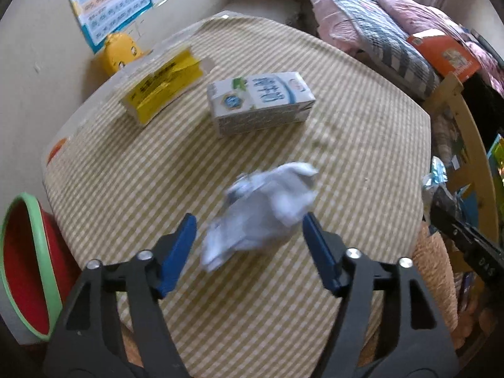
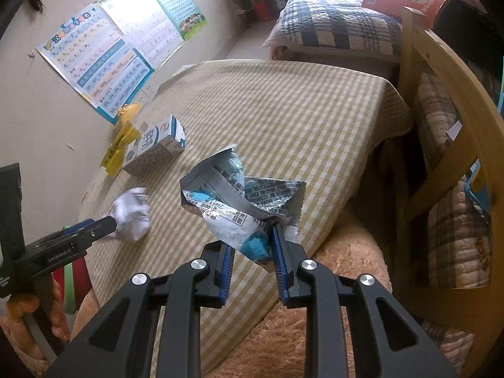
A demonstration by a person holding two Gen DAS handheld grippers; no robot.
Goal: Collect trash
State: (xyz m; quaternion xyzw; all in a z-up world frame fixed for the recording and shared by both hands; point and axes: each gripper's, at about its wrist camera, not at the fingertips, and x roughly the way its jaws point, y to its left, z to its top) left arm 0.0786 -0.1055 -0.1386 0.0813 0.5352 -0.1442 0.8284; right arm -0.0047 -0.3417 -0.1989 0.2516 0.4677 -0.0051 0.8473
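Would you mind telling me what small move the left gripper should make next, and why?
Probably close the left gripper on the crumpled paper: its fingers stand open on either side of the wad, which lies on the checked tablecloth, while the right gripper is occupied with the snack wrapper.

"GenRobot.AI" printed on the left gripper [image 2: 116, 225]; "100%", "20%", "2165" upside down on the crumpled wrapper [image 2: 239, 201]; pinyin letters "b p m f" across the wall poster [image 2: 97, 63].
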